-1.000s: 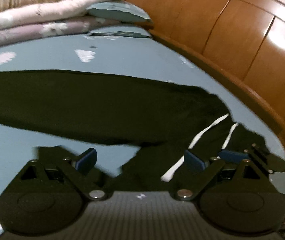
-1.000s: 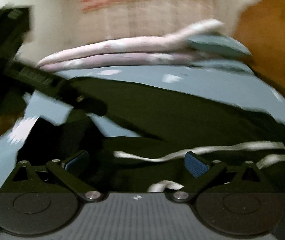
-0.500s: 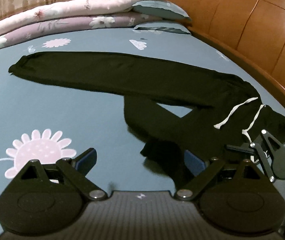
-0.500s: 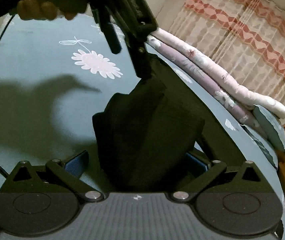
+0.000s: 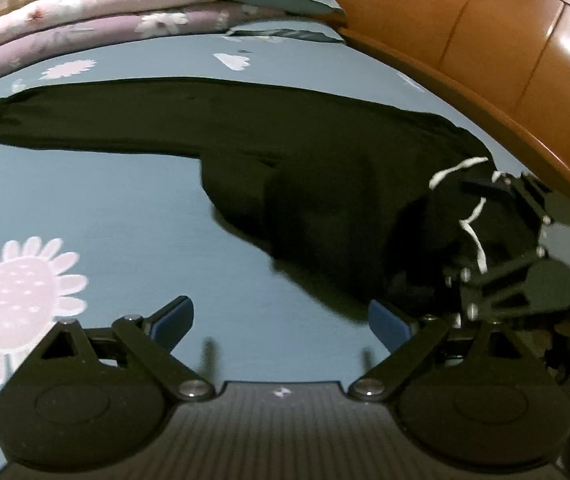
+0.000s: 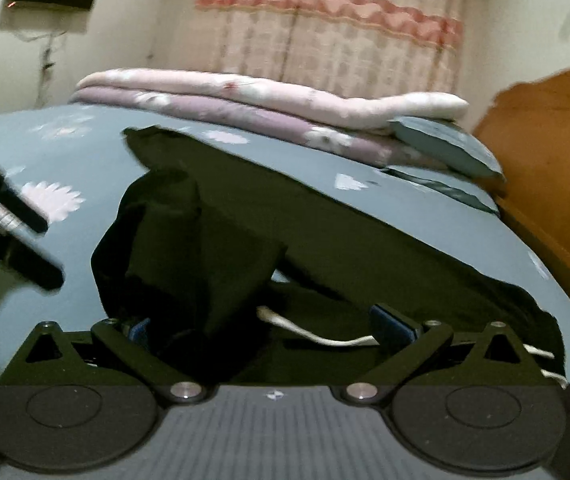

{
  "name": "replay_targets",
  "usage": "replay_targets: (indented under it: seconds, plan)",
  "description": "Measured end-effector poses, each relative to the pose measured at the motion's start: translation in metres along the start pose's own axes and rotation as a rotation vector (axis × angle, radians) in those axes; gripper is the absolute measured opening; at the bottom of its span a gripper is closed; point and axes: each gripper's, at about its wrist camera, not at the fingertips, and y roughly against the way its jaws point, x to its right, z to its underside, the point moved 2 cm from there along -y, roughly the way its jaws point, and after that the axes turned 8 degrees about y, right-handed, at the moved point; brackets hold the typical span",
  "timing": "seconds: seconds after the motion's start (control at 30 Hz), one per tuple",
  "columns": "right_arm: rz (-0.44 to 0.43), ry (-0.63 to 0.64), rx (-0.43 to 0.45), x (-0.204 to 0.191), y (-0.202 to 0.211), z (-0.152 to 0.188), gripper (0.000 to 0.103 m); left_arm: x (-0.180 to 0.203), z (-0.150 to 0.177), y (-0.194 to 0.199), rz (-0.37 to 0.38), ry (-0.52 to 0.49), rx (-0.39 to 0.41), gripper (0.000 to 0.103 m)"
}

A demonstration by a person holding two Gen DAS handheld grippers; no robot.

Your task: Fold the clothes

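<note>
Left gripper: jaws spread wide, nothing between the blue pads, held just above the blue floral bedsheet near the edge of the black trousers. Right gripper: jaws also spread; a bunched fold of the trousers and the white drawstring lie in the gap, but neither pad visibly presses the cloth.

Trousers position: flat on the bedsheet, one leg extended toward the far side, the other leg folded back over the waist area. Waistband with drawstring lies at the end nearest the wooden headboard.

Folded quilts and a pillow are stacked along the far edge of the bed. Both views are slightly blurred.
</note>
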Motion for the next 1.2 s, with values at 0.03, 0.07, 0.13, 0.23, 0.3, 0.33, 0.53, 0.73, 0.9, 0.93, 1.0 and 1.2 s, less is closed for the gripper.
replay_targets:
  seconds: [0.03,0.07,0.13,0.23,0.3,0.33,0.53,0.73,0.9,0.93,1.0,1.2]
  plan:
    - [0.010,-0.025,-0.002,0.006,0.001,0.002,0.103,0.003,0.001,-0.003,0.007,-0.006,-0.001,0.094]
    - [0.018,-0.056,-0.013,0.012,0.000,0.005,0.103,0.005,0.002,-0.005,0.013,-0.011,0.001,0.094]
    - [0.048,-0.130,-0.047,0.029,-0.006,0.011,0.103,0.009,0.002,-0.009,0.025,-0.021,0.005,0.094]
    - [0.064,-0.219,-0.111,0.049,-0.015,0.021,0.103,0.014,0.001,-0.015,0.043,-0.029,0.009,0.094]
    - [0.060,-0.266,-0.136,0.058,-0.017,0.026,0.103,0.016,-0.001,-0.020,0.052,-0.032,0.013,0.094]
    - [0.051,-0.274,-0.136,0.058,-0.018,0.027,0.103,0.017,-0.001,-0.022,0.058,-0.033,0.016,0.094]
    - [0.048,-0.253,-0.134,0.055,-0.020,0.027,0.103,0.009,-0.013,-0.037,0.127,0.038,0.048,0.094]
    - [0.030,-0.275,-0.128,0.058,-0.018,0.025,0.103,-0.011,-0.026,-0.047,0.299,0.241,0.079,0.093]
    - [0.036,-0.269,-0.113,0.056,-0.015,0.023,0.103,-0.026,-0.023,-0.069,0.359,0.390,0.026,0.057]
    - [0.034,-0.269,-0.107,0.056,-0.014,0.023,0.103,-0.029,-0.021,-0.073,0.374,0.416,0.019,0.043]
    - [0.032,-0.270,-0.090,0.056,-0.012,0.021,0.103,-0.029,-0.019,-0.071,0.369,0.430,0.039,0.027]
    - [0.022,-0.262,-0.038,0.056,-0.003,0.017,0.103,-0.026,-0.027,-0.037,0.279,0.375,0.098,0.013]
